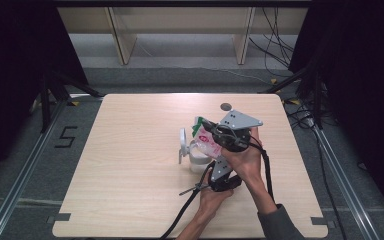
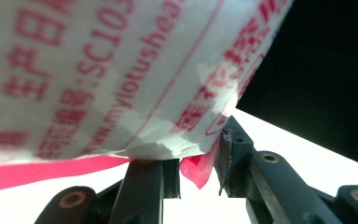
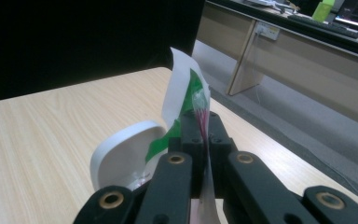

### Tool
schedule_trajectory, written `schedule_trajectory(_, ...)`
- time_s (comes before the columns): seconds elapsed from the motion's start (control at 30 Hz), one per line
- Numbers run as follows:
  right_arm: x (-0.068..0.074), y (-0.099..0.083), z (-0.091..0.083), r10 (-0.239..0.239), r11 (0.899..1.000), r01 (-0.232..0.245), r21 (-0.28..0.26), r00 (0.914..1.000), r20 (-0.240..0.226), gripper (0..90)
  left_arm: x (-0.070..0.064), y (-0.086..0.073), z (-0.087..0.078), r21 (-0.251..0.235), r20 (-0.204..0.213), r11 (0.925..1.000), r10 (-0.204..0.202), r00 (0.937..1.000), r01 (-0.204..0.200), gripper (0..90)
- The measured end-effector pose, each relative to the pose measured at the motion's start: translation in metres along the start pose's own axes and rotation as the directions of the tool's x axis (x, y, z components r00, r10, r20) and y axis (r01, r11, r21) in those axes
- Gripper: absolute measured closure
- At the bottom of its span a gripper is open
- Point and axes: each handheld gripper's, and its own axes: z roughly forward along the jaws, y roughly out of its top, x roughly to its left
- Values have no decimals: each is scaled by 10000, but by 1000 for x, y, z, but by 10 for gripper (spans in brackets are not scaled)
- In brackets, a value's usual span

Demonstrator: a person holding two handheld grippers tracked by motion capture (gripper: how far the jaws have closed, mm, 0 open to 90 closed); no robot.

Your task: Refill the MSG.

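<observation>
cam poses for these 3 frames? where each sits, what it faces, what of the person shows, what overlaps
High view: fixed above the person's side, looking forward and down on the table; both forearms, right gripper.
Left gripper view: rides the left gripper, looking up along its jaws at the printed packet.
Right gripper view: rides the right gripper, jaws closed on the packet's edge, white lid beyond.
Shared: the packet, in all three.

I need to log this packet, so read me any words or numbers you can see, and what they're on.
"SC103": red print on the white plastic packet, left gripper view.
"myiotushea": red web-address fragment on that packet, letters uncertain.
Red Chinese characters there: too blurred to read.
"5": dark mark on the floor.
</observation>
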Motion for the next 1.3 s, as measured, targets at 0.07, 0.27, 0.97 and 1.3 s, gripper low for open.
schedule_trajectory(0.07, -3, -1, -5, -157, 9998, 158, -109, 9999, 19, 900, -1, -1, 0, 70, 74, 10000, -1, 10000, 1, 718)
schedule_trajectory(0.27, -10, -6, -22, 335, 9994, -335, -107, 9994, -60, 900, -2, -4, -2, 395, 101, 9990, 207, 9997, -211, 697)
schedule_trajectory(0.97, -18, -22, -60, 578, 9951, -578, -797, 9983, -17, 900, -9, -9, -21, 1315, 525, 9892, 587, 9969, -652, 618)
schedule_trajectory(1.3, -20, -26, -79, 820, 9891, -840, -1213, 9964, -220, 900, -9, -2, -34, 1748, 278, 9820, 683, 9973, -721, 542)
